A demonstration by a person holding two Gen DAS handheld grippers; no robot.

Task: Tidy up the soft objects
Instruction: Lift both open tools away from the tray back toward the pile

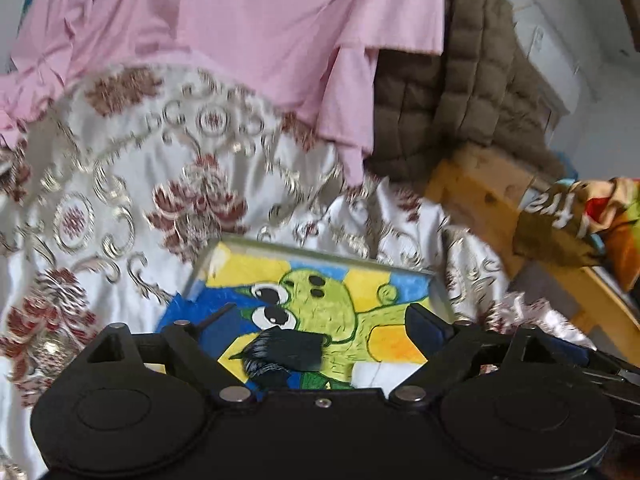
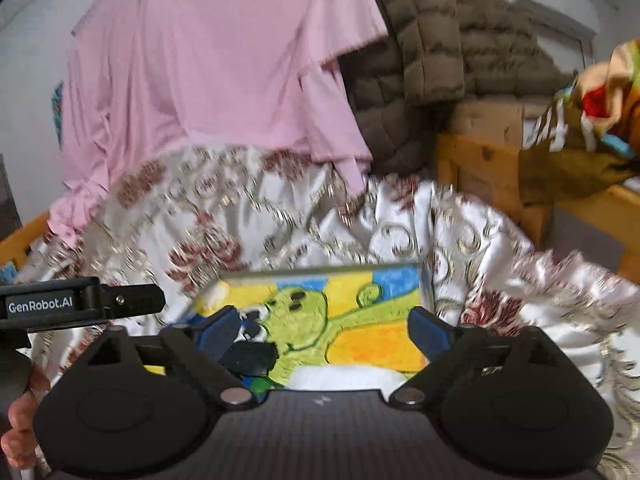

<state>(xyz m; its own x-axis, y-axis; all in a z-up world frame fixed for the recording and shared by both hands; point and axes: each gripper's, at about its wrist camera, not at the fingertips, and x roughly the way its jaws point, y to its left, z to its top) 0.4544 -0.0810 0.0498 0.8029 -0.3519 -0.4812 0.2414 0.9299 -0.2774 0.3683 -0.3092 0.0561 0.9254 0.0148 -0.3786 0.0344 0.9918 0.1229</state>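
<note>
Pink cloth (image 1: 224,20) far back, draped over flowery white cover (image 1: 120,168); painted picture (image 1: 320,308) near, lying on cover; left gripper (image 1: 320,320) and right gripper (image 2: 320,328) both wide apart, holding nothing; best to reach far, pinch cloth edge gently; only right view shows a hand (image 2: 20,420), low left.

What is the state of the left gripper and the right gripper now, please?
Left gripper: open, holding nothing, above the colourful cartoon painting.
Right gripper: open, holding nothing, above the same painting.
</note>
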